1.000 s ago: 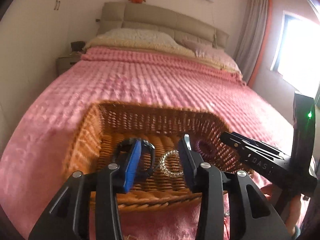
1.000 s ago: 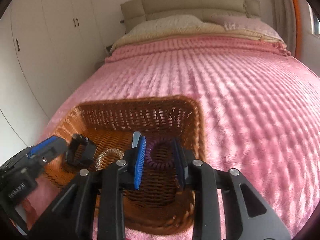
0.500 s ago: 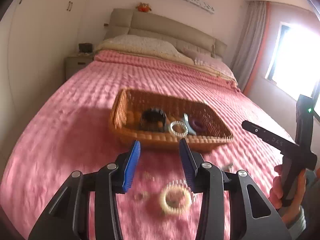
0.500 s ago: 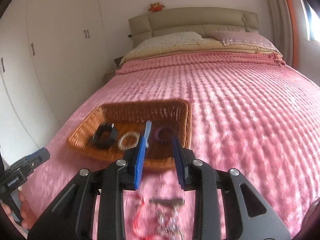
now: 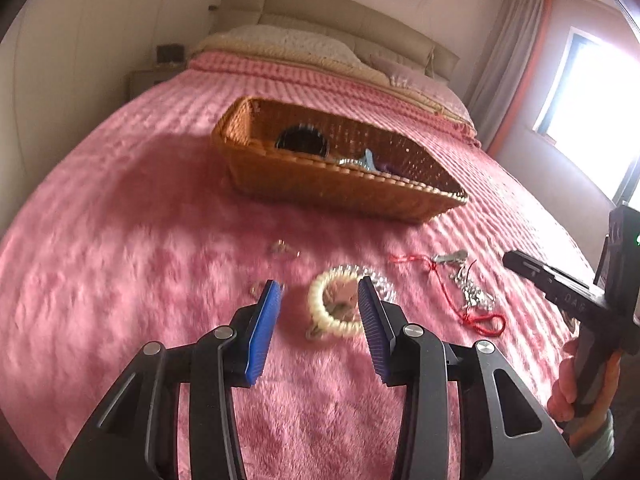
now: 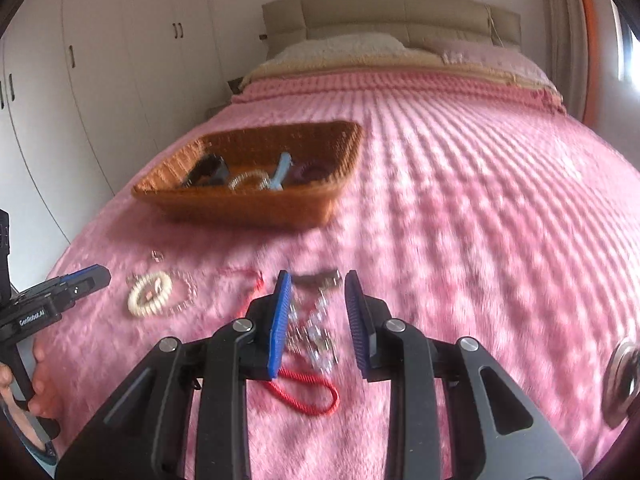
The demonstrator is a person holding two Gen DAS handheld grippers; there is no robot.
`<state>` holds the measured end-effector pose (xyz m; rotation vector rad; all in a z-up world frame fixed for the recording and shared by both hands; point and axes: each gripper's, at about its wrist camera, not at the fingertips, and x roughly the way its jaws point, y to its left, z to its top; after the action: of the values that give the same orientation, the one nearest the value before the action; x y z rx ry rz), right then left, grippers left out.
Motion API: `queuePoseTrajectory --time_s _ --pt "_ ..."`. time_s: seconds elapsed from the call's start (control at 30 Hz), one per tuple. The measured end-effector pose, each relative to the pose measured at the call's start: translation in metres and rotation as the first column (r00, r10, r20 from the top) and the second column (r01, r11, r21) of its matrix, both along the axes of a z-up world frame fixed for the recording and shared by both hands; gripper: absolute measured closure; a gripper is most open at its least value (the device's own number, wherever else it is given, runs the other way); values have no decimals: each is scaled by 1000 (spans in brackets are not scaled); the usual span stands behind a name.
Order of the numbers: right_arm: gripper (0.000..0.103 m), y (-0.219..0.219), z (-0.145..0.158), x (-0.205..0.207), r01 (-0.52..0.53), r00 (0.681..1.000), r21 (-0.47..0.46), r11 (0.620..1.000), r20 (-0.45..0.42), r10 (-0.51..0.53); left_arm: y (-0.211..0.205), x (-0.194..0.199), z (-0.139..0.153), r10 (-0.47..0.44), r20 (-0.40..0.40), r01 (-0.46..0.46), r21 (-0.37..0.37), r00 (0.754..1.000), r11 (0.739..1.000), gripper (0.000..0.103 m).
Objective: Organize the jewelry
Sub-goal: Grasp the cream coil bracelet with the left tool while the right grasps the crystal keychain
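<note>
A wicker basket (image 5: 304, 184) (image 6: 248, 208) sits on the pink bedspread and holds a black bracelet (image 5: 302, 142), a clear bead bracelet (image 6: 249, 180), a light blue clip (image 6: 280, 174) and a purple hair tie (image 6: 310, 170). On the blanket nearer me lie a cream bead bracelet (image 5: 325, 312) (image 6: 149, 294), a crystal piece on a red cord (image 5: 472, 300) (image 6: 312, 332), a metal hair clip (image 5: 450, 257) and small earrings (image 5: 282, 247). My left gripper (image 5: 318, 300) is open above the cream bracelet. My right gripper (image 6: 318, 292) is open over the crystal piece.
The pink bedspread (image 6: 480, 200) stretches to pillows (image 5: 288, 40) and a beige headboard. White wardrobes (image 6: 100, 60) stand on the left, a window (image 5: 592, 88) on the right. A round metal object (image 6: 620, 380) shows at the right wrist view's right edge.
Both grippers have drawn back from inside the basket toward the bed's near end. They now hover over the loose jewelry on the blanket. Both stayed open and empty.
</note>
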<state>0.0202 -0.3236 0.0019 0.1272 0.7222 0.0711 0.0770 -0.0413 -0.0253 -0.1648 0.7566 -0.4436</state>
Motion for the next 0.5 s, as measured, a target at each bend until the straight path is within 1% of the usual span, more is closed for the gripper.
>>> queuePoseTrajectory --time_s 0.13,0.23,0.3,0.33,0.37,0.47,0.5 --pt "78 -4 -16 -3 2 1000 12 1000 -29 -2 6 2 -6 2 -27 -3 -35 1000 999 64" --pt "77 -8 -19 -5 5 1000 31 1000 -27 -4 9 7 -12 4 -65 -7 -51 998 999 64" --pt "66 -10 -22 -4 7 999 46 999 -35 -5 8 11 -16 -15 -95 9 -62 995 998 64" --pt "57 -11 -23 -4 13 999 47 999 -38 -12 6 13 -16 -23 -101 17 -61 995 998 64" --pt "54 -12 -24 -5 17 999 51 999 -36 -15 3 15 -16 -29 -105 23 -55 994 998 64" --pt "54 -11 -24 -6 7 1000 54 999 -30 -6 -9 23 -18 -43 -127 41 -13 991 999 67" --pt "54 -11 -25 -6 9 999 47 999 -35 -7 -12 26 -19 -48 -135 48 -8 990 999 71"
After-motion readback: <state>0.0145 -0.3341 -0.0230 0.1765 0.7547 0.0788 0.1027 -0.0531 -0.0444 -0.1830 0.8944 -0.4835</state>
